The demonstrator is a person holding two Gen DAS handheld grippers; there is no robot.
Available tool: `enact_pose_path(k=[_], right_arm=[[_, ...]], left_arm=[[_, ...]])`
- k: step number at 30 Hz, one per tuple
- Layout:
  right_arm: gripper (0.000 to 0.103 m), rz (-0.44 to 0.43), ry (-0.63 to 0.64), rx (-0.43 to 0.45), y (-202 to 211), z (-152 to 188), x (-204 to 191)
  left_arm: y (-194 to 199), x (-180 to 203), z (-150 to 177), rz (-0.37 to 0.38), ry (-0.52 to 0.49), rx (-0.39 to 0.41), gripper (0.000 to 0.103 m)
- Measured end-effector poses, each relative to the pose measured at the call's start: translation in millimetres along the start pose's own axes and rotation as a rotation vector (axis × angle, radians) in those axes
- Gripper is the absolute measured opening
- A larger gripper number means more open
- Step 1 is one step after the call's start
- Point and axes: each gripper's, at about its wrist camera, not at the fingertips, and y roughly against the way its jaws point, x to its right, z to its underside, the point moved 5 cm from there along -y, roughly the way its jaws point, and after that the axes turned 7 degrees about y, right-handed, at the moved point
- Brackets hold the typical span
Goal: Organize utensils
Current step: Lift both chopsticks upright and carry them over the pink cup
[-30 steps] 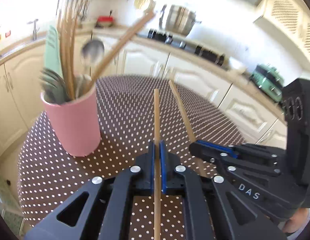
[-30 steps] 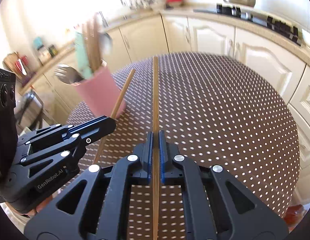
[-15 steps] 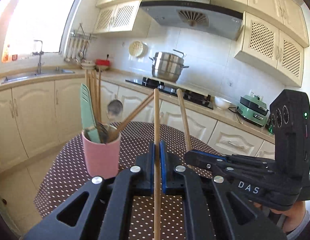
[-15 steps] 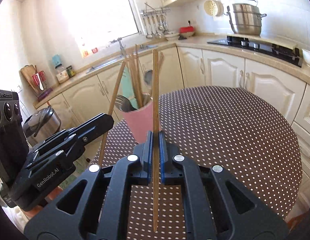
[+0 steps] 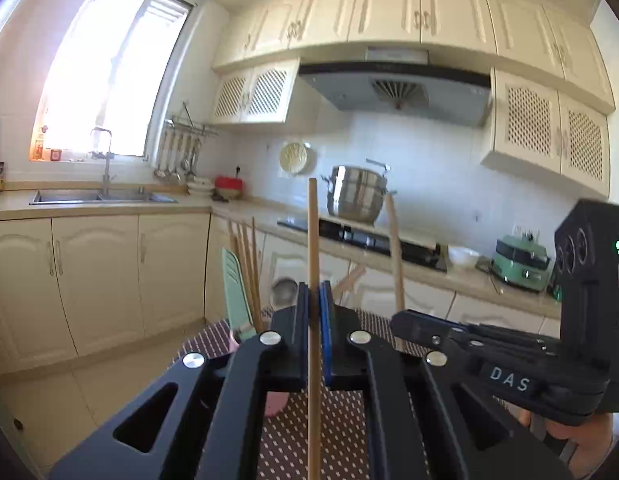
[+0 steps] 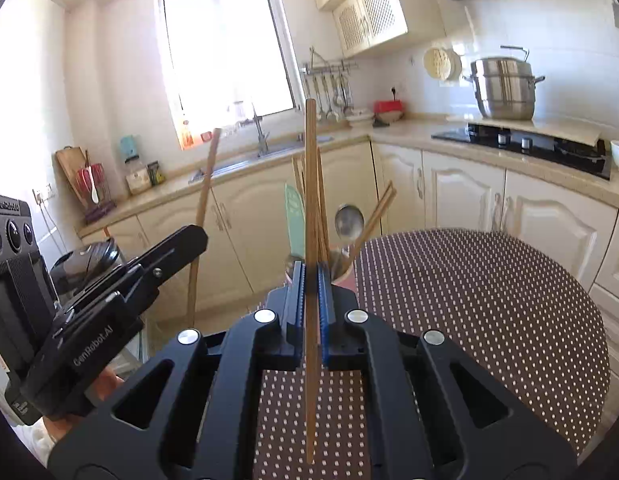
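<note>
My left gripper (image 5: pixel 314 300) is shut on a wooden chopstick (image 5: pixel 313 240) that stands upright between its blue pads. My right gripper (image 6: pixel 311 280) is shut on a second wooden chopstick (image 6: pixel 310 184), also upright. Each gripper shows in the other's view: the right one (image 5: pixel 397 320) with its chopstick (image 5: pixel 394 248), the left one (image 6: pixel 197 236) with its chopstick (image 6: pixel 205 196). The pink utensil cup (image 6: pixel 345 278) stands on the dotted table (image 6: pixel 469 300) just behind my fingers, mostly hidden. It holds chopsticks, a green spatula (image 6: pixel 295 216) and a metal spoon (image 6: pixel 348 220).
The round brown dotted table edge drops to the floor at left (image 5: pixel 109 380). Cream cabinets, a sink (image 5: pixel 101 196), a hob (image 6: pixel 529 146) and a steel pot (image 6: pixel 503 88) line the walls. A black rice cooker (image 6: pixel 85 264) sits low at left.
Both grippers have tilted upward and lifted with their chopsticks: the view went from looking down on the table to looking across the kitchen. The pink cup has sunk behind the fingers.
</note>
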Motion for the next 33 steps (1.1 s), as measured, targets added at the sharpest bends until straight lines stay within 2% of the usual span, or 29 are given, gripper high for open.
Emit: enact_pose_path(k=[7,14,24,33], right_arm=[[0.007,0.023,0.012,0.117,-9,-24,-5],[0.007,0.038,0.021,0.217,-25,-50,2],[0.007,0.059,0.067,0.325,-51,-77,4],[0.007,0.071,0.074,0.345,-74,-77,16]], left_arm=[[-1,-35,-41,0.001,0.072,0.187,0.005],[-31,-53,-57,-0.006,0.114,0.289,0.005],[-87,-66,-60,0.002,0.149,0.326,0.005],[-130,-65,-47,0.005,0.15,0.319,0.005]])
